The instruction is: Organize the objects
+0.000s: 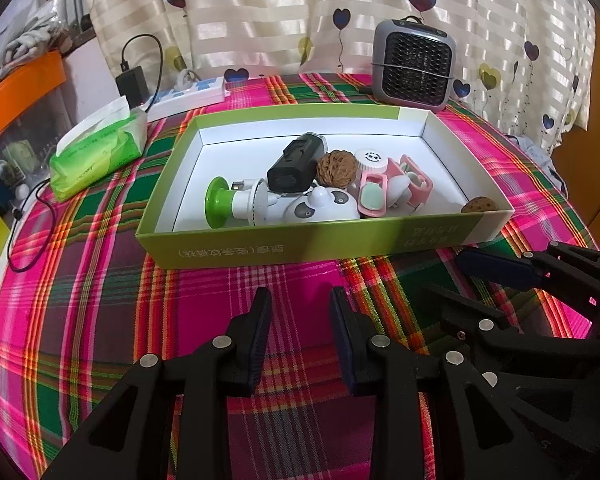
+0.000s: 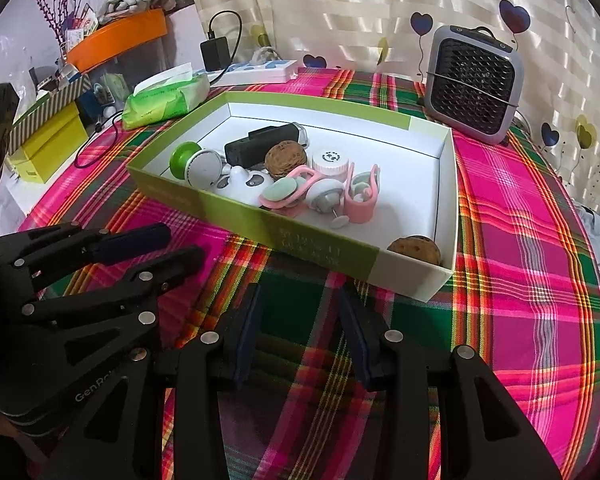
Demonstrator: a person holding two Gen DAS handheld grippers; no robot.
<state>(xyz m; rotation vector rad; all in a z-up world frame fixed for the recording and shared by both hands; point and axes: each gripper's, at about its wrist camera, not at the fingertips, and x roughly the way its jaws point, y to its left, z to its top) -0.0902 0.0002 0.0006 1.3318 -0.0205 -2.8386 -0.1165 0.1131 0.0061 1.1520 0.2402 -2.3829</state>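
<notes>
A green and white cardboard box (image 1: 260,246) (image 2: 244,216) sits on the plaid tablecloth. It holds a black device (image 1: 294,168) (image 2: 260,142), a green and white gadget (image 1: 228,200) (image 2: 196,166), a panda-patterned white item (image 1: 320,208) (image 2: 244,182), pink clips (image 1: 396,188) (image 2: 340,196), a white round cap (image 1: 372,160) (image 2: 331,162) and two walnuts (image 1: 336,168) (image 2: 416,250). My left gripper (image 1: 300,300) (image 2: 180,248) is open and empty, in front of the box. My right gripper (image 2: 300,300) (image 1: 452,276) is open and empty beside it.
A grey mini heater (image 1: 414,66) (image 2: 476,84) stands behind the box. A green tissue pack (image 1: 98,152) (image 2: 166,98), a power strip (image 1: 188,94) (image 2: 260,72) with a black adapter, and yellow and orange boxes (image 2: 48,140) lie at the left.
</notes>
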